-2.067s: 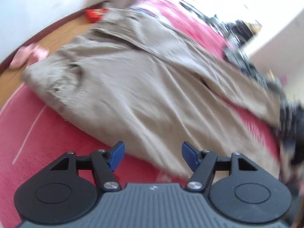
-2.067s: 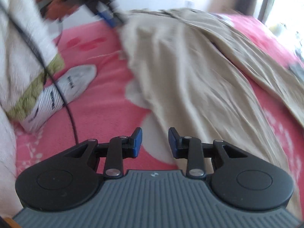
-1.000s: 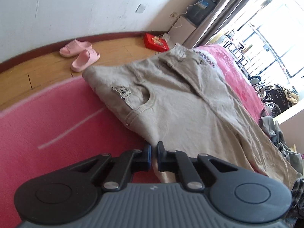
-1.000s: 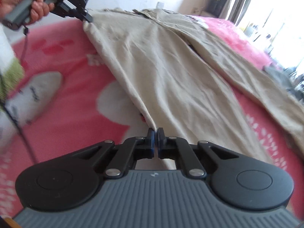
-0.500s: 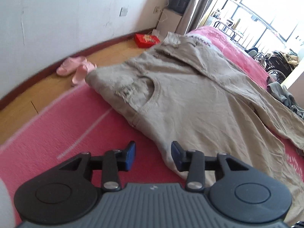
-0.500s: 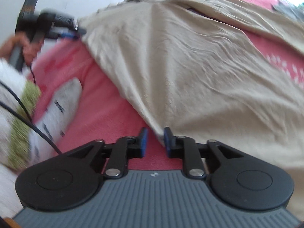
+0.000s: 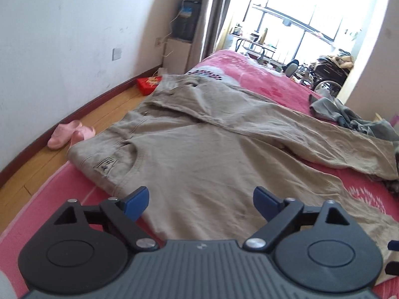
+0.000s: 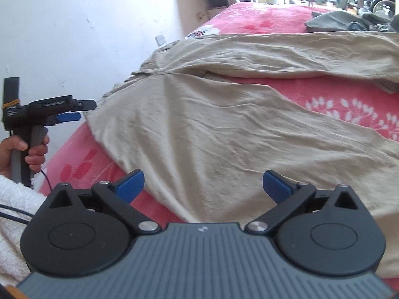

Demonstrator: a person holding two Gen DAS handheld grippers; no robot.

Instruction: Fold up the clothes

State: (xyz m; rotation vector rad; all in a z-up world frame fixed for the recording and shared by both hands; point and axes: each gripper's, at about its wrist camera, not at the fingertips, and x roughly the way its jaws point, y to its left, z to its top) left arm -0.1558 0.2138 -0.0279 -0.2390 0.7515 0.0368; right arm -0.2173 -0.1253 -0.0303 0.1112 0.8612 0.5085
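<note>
Khaki trousers [image 7: 199,154] lie spread on a pink bed blanket [image 7: 49,199], waist and back pocket toward the bed's left edge, one leg crossing behind the other. My left gripper [image 7: 200,201] hovers over the near cloth, its jaws opening, with nothing pinched between the blue pads. In the right wrist view the trousers [image 8: 224,129] fill the middle. My right gripper [image 8: 203,185] hangs above their near edge, jaws opening wide and holding nothing. The left gripper [image 8: 84,111] shows at the far left beside the waist corner, held by a hand [image 8: 35,149].
Pink slippers [image 7: 71,134] and a red box [image 7: 148,83] lie on the wooden floor by the white wall. A heap of grey clothes [image 7: 349,117] sits at the far right of the bed. A wheelchair [image 7: 329,74] stands by the window. A white fluffy sleeve [image 8: 15,211] is at lower left.
A second ago both grippers were shut on the trousers' near edge. Both have since opened wide, let the cloth drop, rolled level and drawn back a little upward.
</note>
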